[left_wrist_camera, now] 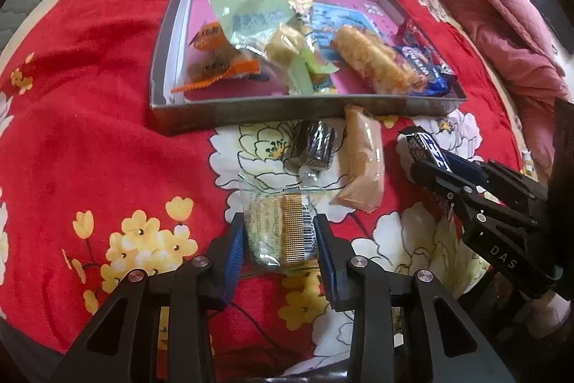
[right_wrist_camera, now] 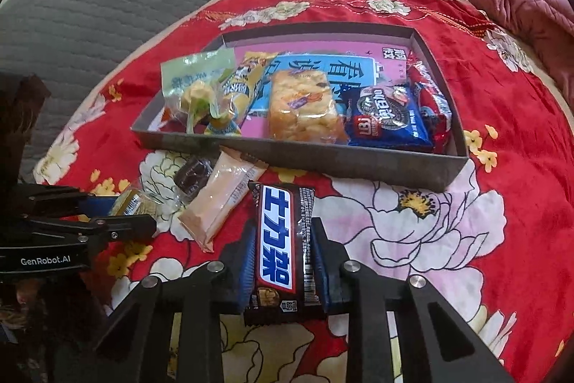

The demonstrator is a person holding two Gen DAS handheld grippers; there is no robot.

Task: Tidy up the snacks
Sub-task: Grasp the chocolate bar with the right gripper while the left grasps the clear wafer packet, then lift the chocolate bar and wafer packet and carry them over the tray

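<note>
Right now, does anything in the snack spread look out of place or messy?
Nothing is spilled or torn. Two snacks lie outside the grey box on the red blanket: a peach-coloured packet leaning against the box's front wall and a dark wrapped cake beside it. Inside, the packets overlap loosely.

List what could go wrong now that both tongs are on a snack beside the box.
1. The left tongs pinch a slippery clear wafer packet by its sides; it may slide out when lifted.
2. The right tongs hold the chocolate bar close to the peach packet; lifting could drag it.
3. The grey box is already crowded, so new snacks may spill over.
</note>
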